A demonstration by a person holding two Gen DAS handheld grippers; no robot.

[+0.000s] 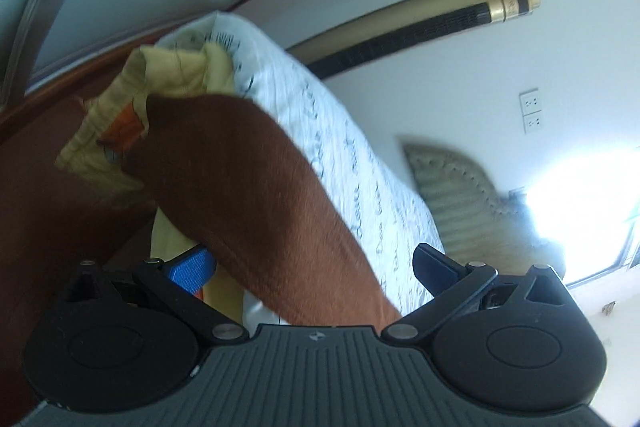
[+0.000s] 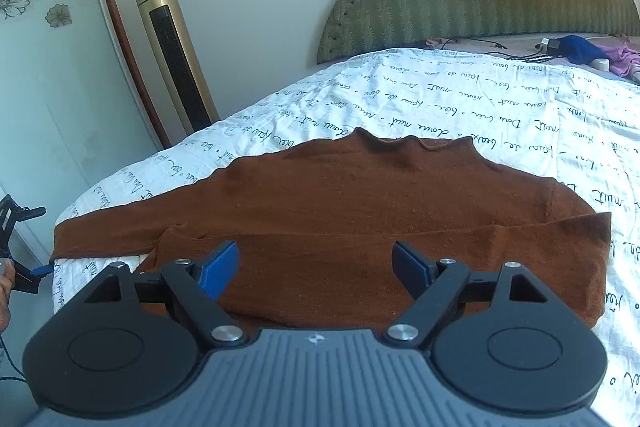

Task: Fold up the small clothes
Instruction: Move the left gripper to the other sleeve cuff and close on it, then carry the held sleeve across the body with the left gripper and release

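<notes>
The bed (image 2: 460,99), under a white script-printed sheet, carries the brown sweater (image 2: 360,195) spread flat at its near edge. Above the sweater's hem the right gripper (image 2: 316,267) hovers, released. The left gripper (image 1: 316,267) stands released around a brown sleeve (image 1: 260,187), pads apart from it.

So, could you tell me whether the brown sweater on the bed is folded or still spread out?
Partly folded: the brown sweater lies flat on the bed sheet, one sleeve out sideways, its lower part doubled over.
</notes>
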